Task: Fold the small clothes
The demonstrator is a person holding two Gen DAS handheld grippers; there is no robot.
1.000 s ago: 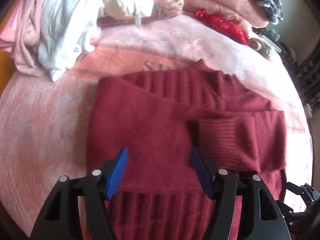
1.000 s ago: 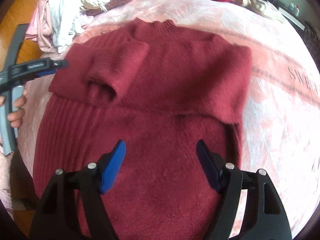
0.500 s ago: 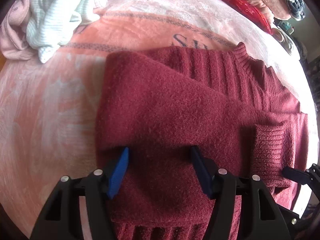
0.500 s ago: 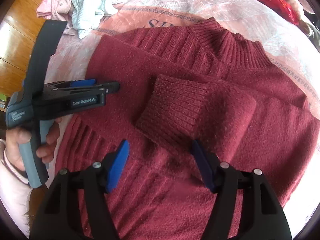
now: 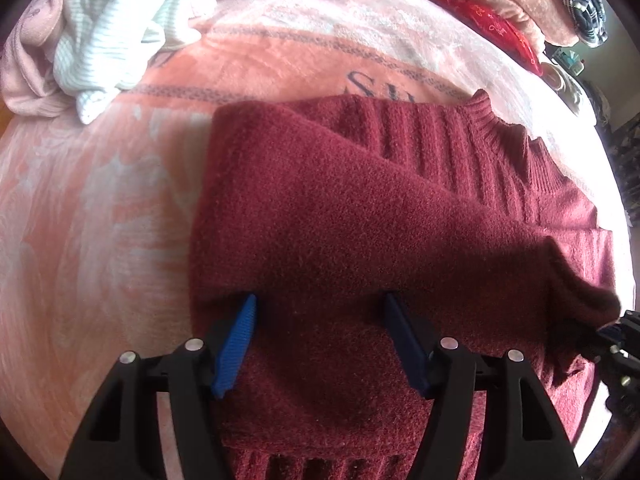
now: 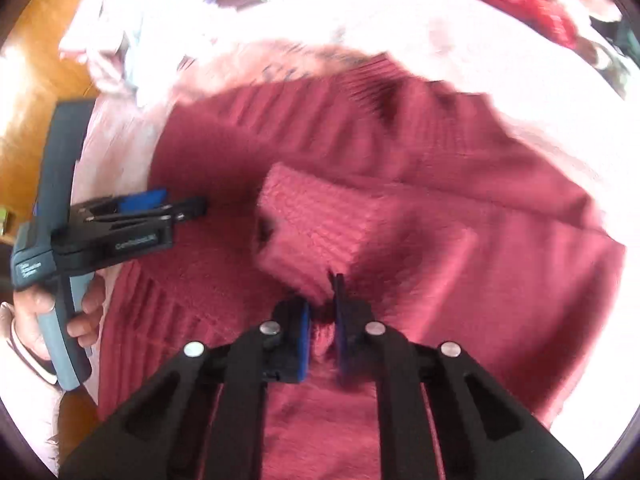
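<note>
The dark red sweater [image 5: 360,220] lies flat on the bed's pink blanket [image 5: 100,220], collar toward the far side, one sleeve folded across the chest. In the left wrist view the left tongs [image 5: 320,340] point steeply down over the sweater's lower body, blue pads [image 5: 236,344] well apart and easing wider as they go. Knit lies under the gap between the pads, but they press on nothing.

Over to the right wrist view, blurred and washed out by bright light: the right tongs [image 6: 320,320] are pinched almost together on a fold of the red knit, right at the near end of the ribbed cuff [image 6: 316,220] of the folded sleeve. Fabric bunches up between the two pads.

At the left edge of that same view a hand [image 6: 44,320] grips the grey handle of the left tongs, which sit over the sweater's side.

On the far side of the bed sits a heap of pale clothes [image 5: 100,32], white ribbed and soft pink, with a red patterned item [image 5: 496,28] off toward the right.
</note>
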